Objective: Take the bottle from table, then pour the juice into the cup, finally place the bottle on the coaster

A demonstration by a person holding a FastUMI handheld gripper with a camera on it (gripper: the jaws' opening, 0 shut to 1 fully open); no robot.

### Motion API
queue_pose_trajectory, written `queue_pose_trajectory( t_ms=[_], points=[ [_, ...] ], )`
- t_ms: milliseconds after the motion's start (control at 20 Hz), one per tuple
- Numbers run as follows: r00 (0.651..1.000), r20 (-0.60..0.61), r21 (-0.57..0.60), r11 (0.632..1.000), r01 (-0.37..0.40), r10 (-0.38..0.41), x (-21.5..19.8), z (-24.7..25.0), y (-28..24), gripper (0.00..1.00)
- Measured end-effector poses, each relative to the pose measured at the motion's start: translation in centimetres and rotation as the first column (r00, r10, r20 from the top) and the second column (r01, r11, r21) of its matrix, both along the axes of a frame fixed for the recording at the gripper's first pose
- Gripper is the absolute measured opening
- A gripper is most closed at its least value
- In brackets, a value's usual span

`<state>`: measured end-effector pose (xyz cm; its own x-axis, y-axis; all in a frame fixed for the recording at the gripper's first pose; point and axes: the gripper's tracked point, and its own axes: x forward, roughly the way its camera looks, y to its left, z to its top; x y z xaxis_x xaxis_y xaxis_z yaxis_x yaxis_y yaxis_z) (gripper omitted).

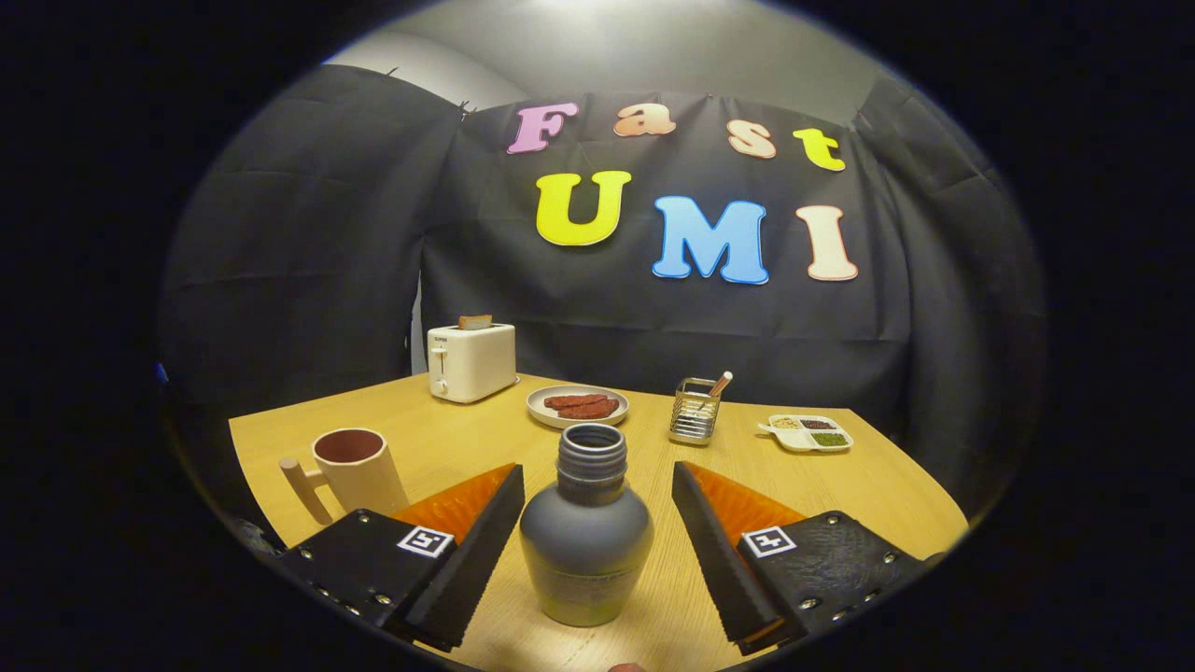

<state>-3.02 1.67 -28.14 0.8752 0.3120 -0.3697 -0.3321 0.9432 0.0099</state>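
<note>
Fingers of my gripper are standing apart, one on either side of the bottle, neither touching it. I am seeing the table stretching beyond them. The toaster is sitting at its far edge with a slice poking out. The grey, uncapped bottle is standing upright between the fingers. The cup is resting left of them. Farther back are lying a plate, a wire holder and a divided tray.
</note>
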Motion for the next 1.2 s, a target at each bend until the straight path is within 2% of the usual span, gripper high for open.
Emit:
queue_pose_trajectory(
  t_ms=[450,1000,1050,1150,1200],
  points=[
    [0.991,-0.135,0.053,0.999,-0.005,0.012,-0.8,-4.4,0.4,0.97],
    [0.978,-0.207,0.007,1.0,-0.014,0.015,-2.7,-7.4,-0.1,0.97],
    [0.978,-0.209,0.004,1.0,-0.017,0.017,-2.6,-7.5,0.2,0.95],
    [0.978,-0.209,-0.006,1.0,-0.014,0.012,-2.3,-7.4,0.2,0.83],
    [0.977,-0.213,-0.004,1.0,-0.019,0.017,-2.6,-7.5,0.5,0.8]
  ],
)
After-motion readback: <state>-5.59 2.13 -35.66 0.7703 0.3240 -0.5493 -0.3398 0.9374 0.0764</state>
